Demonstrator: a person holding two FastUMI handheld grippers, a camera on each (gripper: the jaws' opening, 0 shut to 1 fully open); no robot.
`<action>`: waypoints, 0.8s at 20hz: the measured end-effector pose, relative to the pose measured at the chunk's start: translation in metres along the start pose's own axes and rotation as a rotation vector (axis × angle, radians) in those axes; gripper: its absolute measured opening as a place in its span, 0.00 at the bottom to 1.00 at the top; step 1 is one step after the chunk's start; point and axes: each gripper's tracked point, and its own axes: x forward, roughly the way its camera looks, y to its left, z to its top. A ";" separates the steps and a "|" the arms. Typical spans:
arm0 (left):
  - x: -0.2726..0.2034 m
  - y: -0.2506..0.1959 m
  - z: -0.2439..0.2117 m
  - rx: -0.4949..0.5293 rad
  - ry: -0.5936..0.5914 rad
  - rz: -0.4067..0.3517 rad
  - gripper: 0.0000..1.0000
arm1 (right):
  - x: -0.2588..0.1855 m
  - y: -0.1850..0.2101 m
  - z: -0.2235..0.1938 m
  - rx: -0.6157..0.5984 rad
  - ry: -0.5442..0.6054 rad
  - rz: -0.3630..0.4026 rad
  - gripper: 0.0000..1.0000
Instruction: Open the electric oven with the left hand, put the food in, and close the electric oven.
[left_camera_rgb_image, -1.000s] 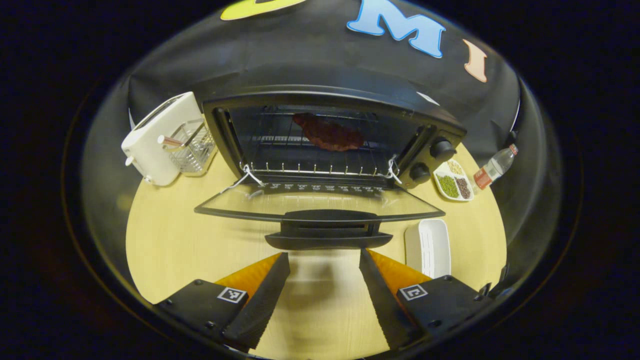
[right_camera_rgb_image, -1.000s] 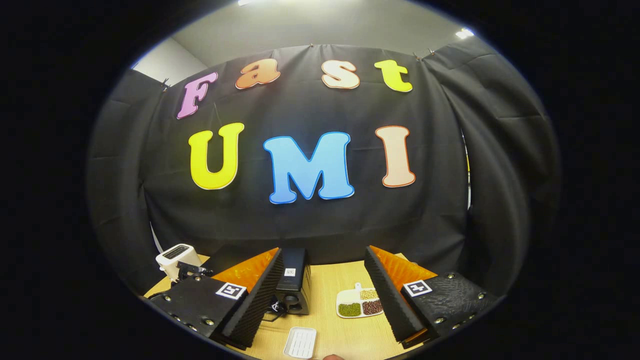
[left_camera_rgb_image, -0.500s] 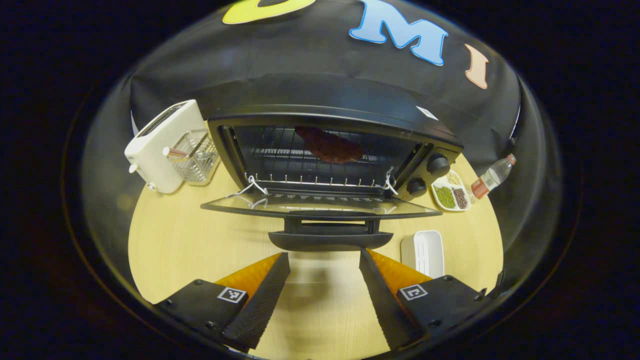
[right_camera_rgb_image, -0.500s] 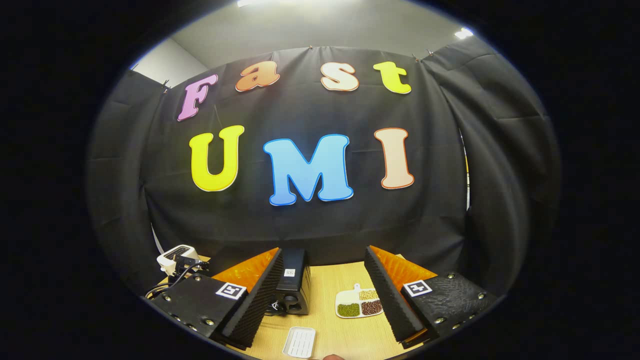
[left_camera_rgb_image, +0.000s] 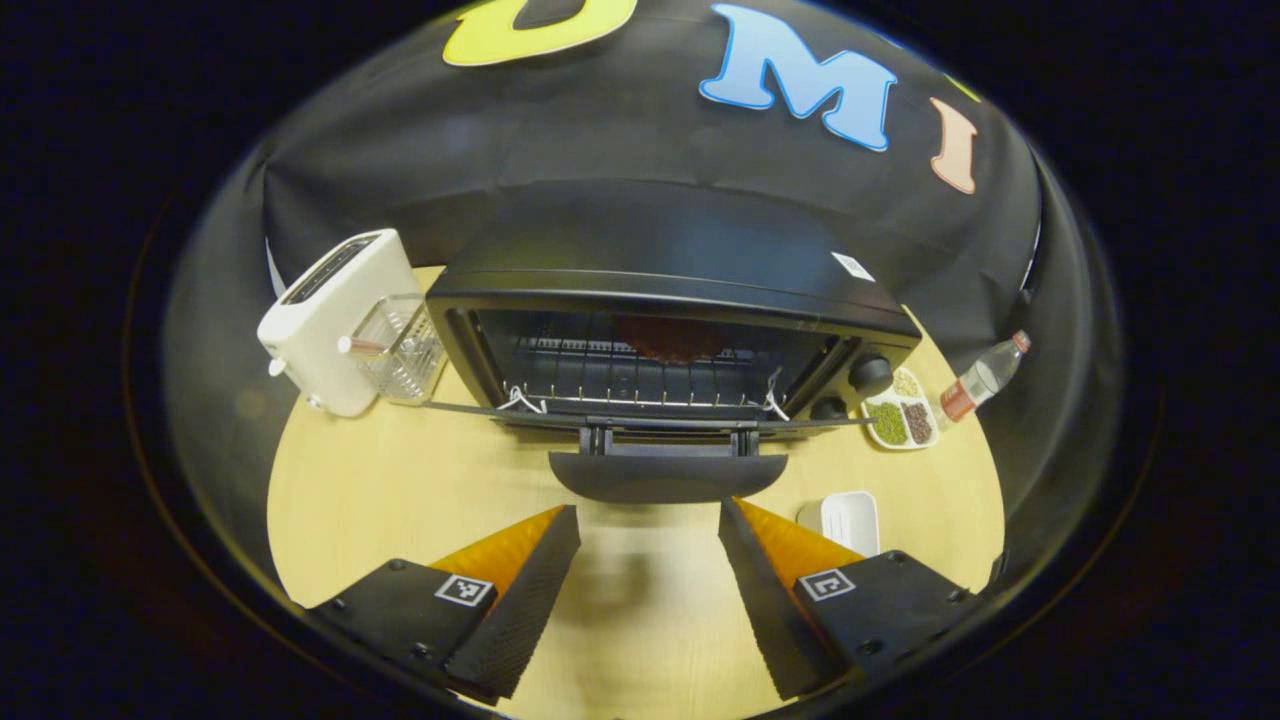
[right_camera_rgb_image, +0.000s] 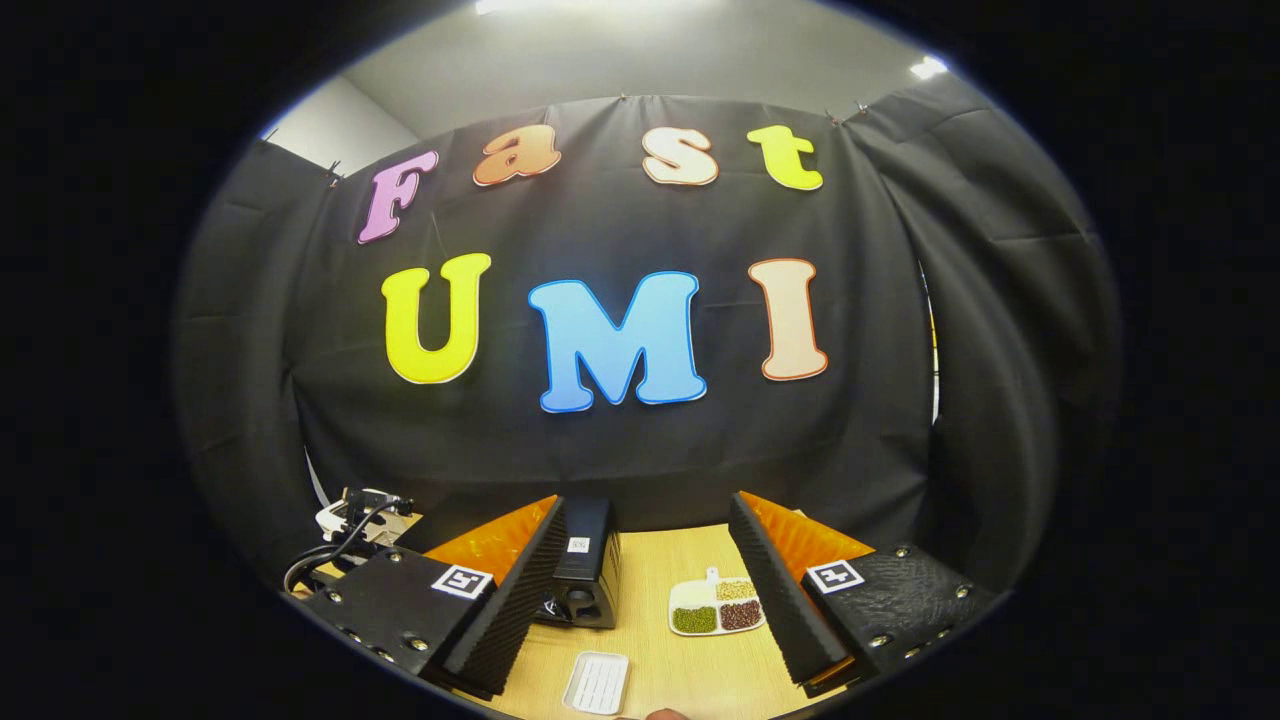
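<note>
In the left gripper view, a smooth white toaster (left_camera_rgb_image: 335, 320) with rounded corners stands at the far left of the pale wood-grain table (left_camera_rgb_image: 350, 500). Just beside it on its right is a clear ribbed plastic basket (left_camera_rgb_image: 400, 345). The black metal electric oven (left_camera_rgb_image: 670, 320) is a wide box whose long axis runs left to right, its mouth facing the camera. Its glass door (left_camera_rgb_image: 650, 418) hangs down flat, seen nearly edge-on, with a curved black handle (left_camera_rgb_image: 668, 475) at the near edge. Inside, a dark reddish lump of food (left_camera_rgb_image: 672, 338) lies on the wire rack (left_camera_rgb_image: 640, 375), towards the back; its shape is hard to make out. Two round knobs (left_camera_rgb_image: 870, 373) sit on the oven's right panel. Right of the oven lie a white divided dish of beans (left_camera_rgb_image: 903, 420) and a clear bottle with a red label (left_camera_rgb_image: 978, 378), leaning. A white ridged tray (left_camera_rgb_image: 848, 518) lies nearer.

The left gripper (left_camera_rgb_image: 648, 520) hovers just short of the handle, its ribbed wedge-shaped jaws spread apart, gripping nothing.

In the right gripper view, the right gripper (right_camera_rgb_image: 645, 520) is raised above the table, jaws likewise spread wide and empty.
</note>
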 end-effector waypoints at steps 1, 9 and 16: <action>-0.003 0.000 0.002 -0.003 -0.003 0.002 0.92 | 0.000 0.001 0.000 0.000 0.001 0.002 0.98; -0.042 -0.019 0.038 -0.015 -0.154 -0.045 0.95 | -0.002 -0.001 0.003 -0.002 -0.007 0.008 0.98; -0.172 -0.049 0.136 0.038 -0.556 -0.083 0.98 | -0.003 -0.002 0.027 -0.002 -0.041 0.031 0.98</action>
